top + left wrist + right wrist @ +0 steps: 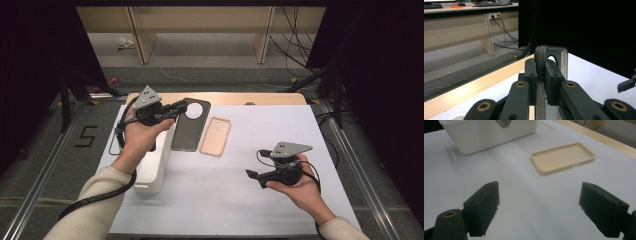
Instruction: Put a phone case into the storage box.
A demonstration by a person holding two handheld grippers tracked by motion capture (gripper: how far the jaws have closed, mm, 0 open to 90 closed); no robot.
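High view: the left tool (176, 107) was clamped on the rim of a dark phone case (190, 127), gripping it at the end with the round camera cut-out. The case hung from the tool over the bench (240, 200); whether its far end touched the surface could not be told. In the left gripper view, both jaws pressed flat against the case (541, 60) wall, with the curved corner standing above the pads. A beige case (215, 136) lay flat just beside the dark one, on the side away from the left tool. A white box (152, 167) sat under the left hand (140, 137). The right tool (252, 176) was held well apart from both cases, jaws spread and gripping nothing. In the right gripper view, the beige case (562, 157) lay ahead of the spread jaws, the box (486, 132) beyond.
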